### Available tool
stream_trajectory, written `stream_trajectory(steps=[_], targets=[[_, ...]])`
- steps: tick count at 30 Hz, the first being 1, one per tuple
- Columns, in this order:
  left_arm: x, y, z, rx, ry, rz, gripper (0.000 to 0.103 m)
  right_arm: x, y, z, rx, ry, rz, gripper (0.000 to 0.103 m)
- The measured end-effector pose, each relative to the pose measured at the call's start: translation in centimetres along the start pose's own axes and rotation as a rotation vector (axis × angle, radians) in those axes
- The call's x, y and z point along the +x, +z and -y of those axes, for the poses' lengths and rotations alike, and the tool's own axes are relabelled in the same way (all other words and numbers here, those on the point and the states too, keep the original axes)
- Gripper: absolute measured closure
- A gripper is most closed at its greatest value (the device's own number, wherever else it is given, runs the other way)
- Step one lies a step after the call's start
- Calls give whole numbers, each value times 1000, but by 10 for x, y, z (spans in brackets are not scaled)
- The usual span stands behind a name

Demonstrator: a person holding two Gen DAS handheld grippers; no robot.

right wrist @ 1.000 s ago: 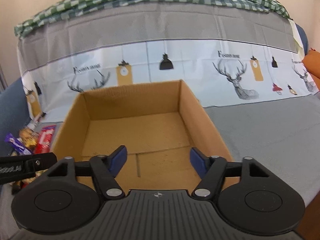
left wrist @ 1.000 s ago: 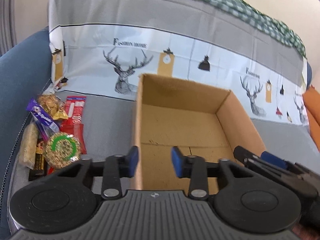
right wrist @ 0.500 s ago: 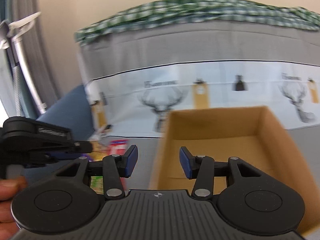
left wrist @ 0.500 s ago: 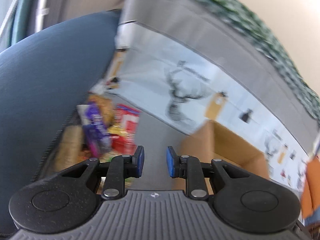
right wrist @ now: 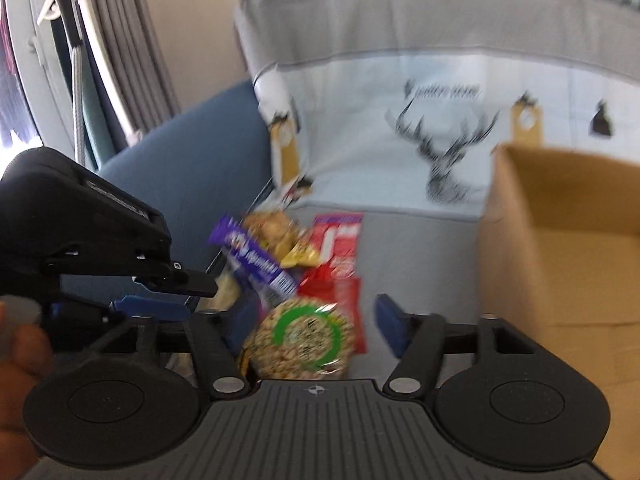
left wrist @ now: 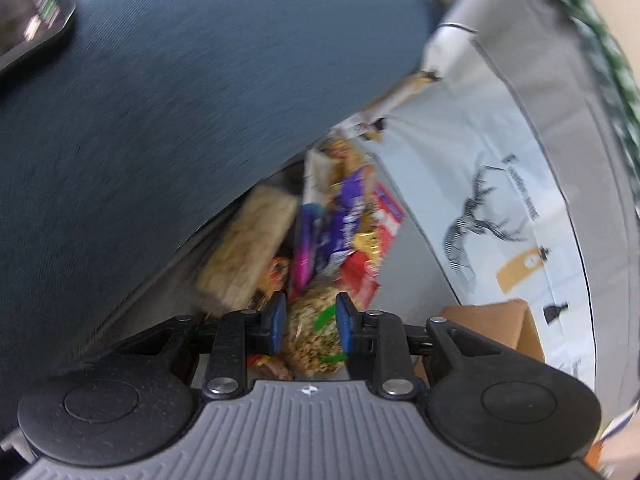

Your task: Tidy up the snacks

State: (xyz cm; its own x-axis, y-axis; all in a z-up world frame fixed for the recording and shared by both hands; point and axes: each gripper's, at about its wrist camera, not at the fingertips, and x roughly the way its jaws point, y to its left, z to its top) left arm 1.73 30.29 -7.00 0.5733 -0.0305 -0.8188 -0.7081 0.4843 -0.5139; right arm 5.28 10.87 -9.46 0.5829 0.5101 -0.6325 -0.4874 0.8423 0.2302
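Note:
A pile of snacks lies on the grey seat beside the blue armrest: a round nut cake with a green ring, a purple bar, red packets and a pale rice bar. The empty cardboard box stands to their right. My left gripper is open, its blue pads on either side of the round cake, just above it. My right gripper is open wide over the same cake. The left gripper's body shows at the left of the right wrist view.
The blue sofa armrest rises close on the left of the pile. A grey and white deer-print cover drapes the backrest behind. The box corner shows at the right of the left wrist view. Curtains hang at far left.
Both grippers have swung left from the box to the snack pile. The left gripper has dropped close over the round cake and opened slightly; the right gripper has opened wider.

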Motion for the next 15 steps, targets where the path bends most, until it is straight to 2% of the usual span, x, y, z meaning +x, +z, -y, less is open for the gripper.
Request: stream_trajectory(steps=[2,4,8,13,15], targets=[[3,0,-5,-36,29,0,62,12,-2,0,19,3,-23,19],[3,1,-9,-62,56,11,50,28,-3,1,24,-8,-56,13],[4,5,-15,-98,74,13,38,60,-11,2,9,0,-133,8],[7,8,-20,-125,74,-2,37,76,-21,4,4,27,-181,6],[8,9,-20,-133,75,-8,37,76,-21,3,3,46,-188,10]])
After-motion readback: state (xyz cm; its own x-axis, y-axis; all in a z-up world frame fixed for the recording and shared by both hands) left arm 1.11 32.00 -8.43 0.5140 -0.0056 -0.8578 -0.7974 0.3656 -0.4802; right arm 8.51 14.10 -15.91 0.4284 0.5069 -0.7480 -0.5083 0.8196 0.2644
